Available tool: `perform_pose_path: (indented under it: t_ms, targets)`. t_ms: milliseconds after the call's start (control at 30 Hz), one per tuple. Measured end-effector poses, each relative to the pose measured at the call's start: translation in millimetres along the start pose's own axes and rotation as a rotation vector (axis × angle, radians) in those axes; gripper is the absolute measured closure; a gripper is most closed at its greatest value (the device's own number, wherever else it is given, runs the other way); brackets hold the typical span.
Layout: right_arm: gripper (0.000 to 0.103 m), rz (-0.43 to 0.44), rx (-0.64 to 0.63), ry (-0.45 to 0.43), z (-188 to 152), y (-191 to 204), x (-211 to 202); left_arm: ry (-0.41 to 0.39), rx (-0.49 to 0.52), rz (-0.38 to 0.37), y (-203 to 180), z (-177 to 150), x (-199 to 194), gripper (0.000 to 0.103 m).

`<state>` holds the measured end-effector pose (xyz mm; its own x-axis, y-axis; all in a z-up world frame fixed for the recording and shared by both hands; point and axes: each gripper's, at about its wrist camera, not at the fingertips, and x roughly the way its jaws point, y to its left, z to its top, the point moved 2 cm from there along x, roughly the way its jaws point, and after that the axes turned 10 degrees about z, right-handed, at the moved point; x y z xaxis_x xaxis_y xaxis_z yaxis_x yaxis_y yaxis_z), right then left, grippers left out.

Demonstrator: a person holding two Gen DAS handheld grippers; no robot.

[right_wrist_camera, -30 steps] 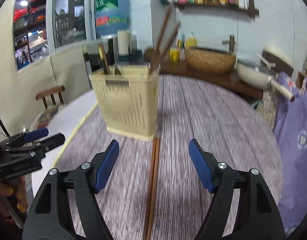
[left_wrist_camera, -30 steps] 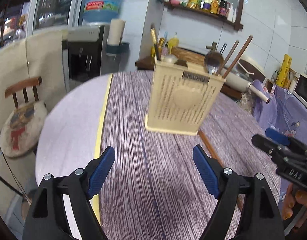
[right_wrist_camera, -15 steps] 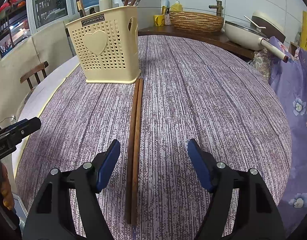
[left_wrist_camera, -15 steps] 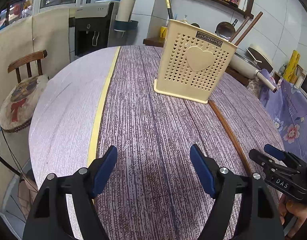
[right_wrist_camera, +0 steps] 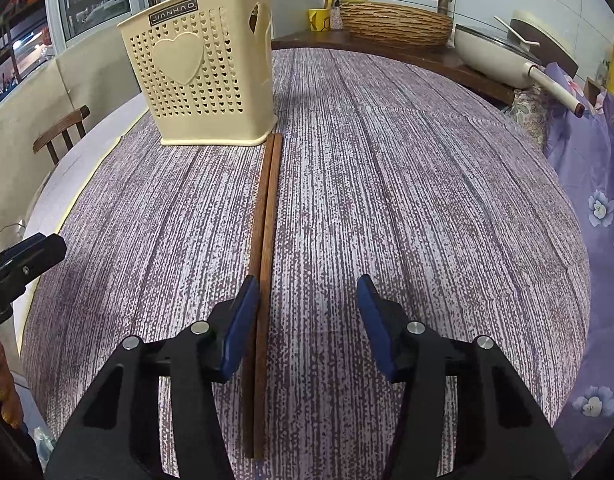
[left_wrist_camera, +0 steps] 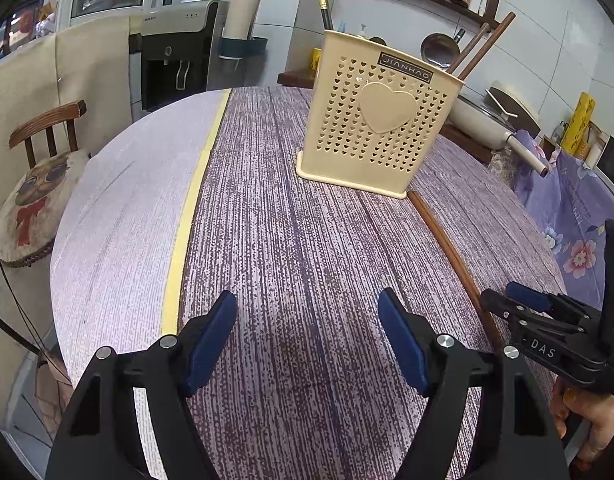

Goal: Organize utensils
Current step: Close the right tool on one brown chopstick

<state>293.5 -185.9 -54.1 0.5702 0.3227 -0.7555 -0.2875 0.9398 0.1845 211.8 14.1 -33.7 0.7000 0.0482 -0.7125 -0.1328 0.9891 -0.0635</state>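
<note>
Pair of wooden chopsticks (right_wrist_camera: pixel 267 216) is lying flat on the purple-grained table (right_wrist_camera: pixel 407 200), far tips touching the right corner of the cream utensil basket (right_wrist_camera: pixel 203 68), running back toward the near edge. Right gripper (right_wrist_camera: pixel 307 312) is straddling them, jaws just been closing but not pressing yet; the left pad is touching or just beside the sticks. Basket is already holding chopsticks and a ladle. Left gripper (left_wrist_camera: pixel 307 340) is hanging wide open, empty, left of the sticks.

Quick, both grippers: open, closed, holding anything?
Left gripper: open, holding nothing.
Right gripper: open, jaws have just been closing around the chopsticks, not gripped yet.
</note>
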Motion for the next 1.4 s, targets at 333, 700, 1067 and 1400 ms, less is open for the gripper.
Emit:
perform_pose_path:
  t_ms: [333,700,1067,1400]
  targets:
    - [0.057,0.053,-0.025,0.061,11.6,4.7,13.0,0.015,0.008,-0.012,-2.8,-3.7,2.4,0.031]
    - [0.065,0.1,0.049,0.051,19.0,-2.3,12.6,0.018,0.013,-0.02,-3.0,-5.3,2.1,0.031]
    - [0.066,0.097,0.053,0.066,23.1,-5.2,17.1,0.023,0.035,-0.028,-9.8,-8.1,1.3,0.031]
    - [0.077,0.136,0.091,0.093,44.2,-12.8,31.7,0.021,0.043,-0.029,-11.1,-8.8,-0.9,0.031]
